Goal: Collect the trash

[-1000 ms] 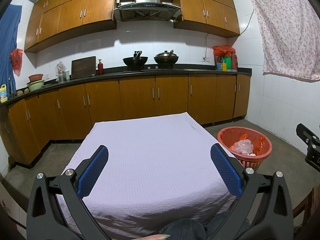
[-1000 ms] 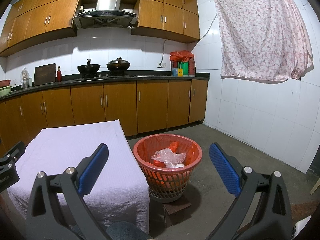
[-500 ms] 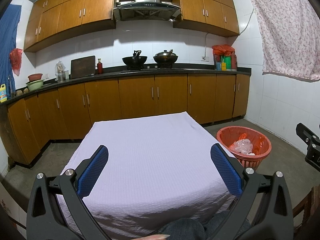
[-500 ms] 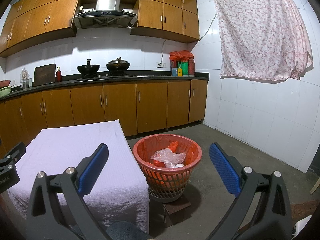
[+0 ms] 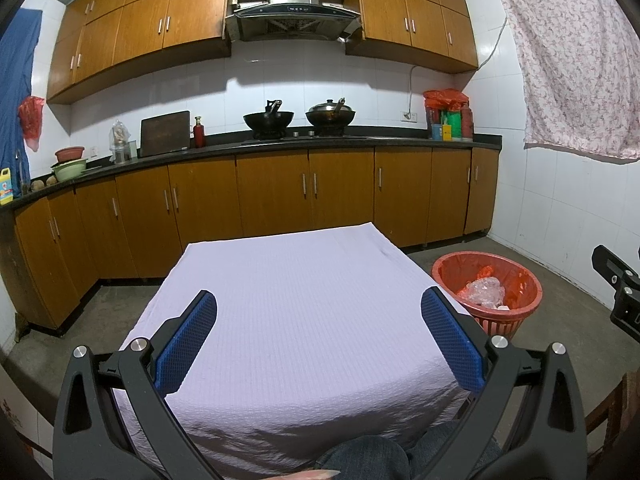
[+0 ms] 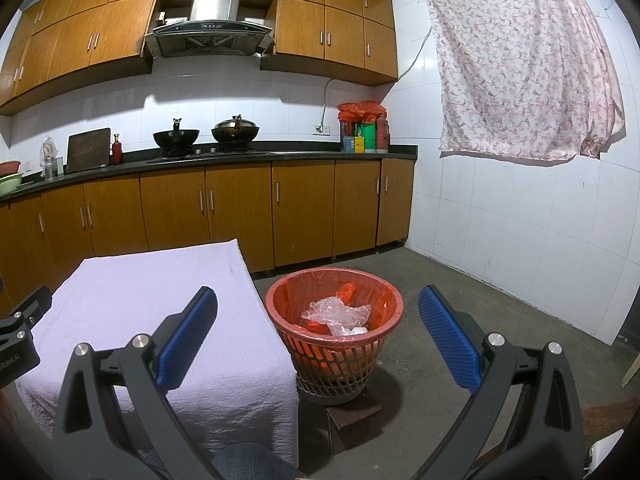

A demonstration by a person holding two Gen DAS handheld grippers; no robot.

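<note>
A red mesh trash basket (image 6: 335, 346) with a red liner stands on the floor right of the table; it also shows in the left wrist view (image 5: 487, 297). Crumpled clear plastic (image 6: 336, 314) and red scraps lie inside it. My left gripper (image 5: 318, 340) is open and empty, held above the near part of the table covered by a lilac cloth (image 5: 300, 300). My right gripper (image 6: 318, 336) is open and empty, held near the table's right edge, facing the basket. No loose trash shows on the cloth.
Brown kitchen cabinets (image 5: 280, 196) with a dark counter run along the back wall, carrying two woks (image 5: 268, 120) and bottles. A small dark block (image 6: 352, 416) sits under the basket. White tiled wall (image 6: 520, 216) on the right, grey concrete floor (image 6: 460, 280).
</note>
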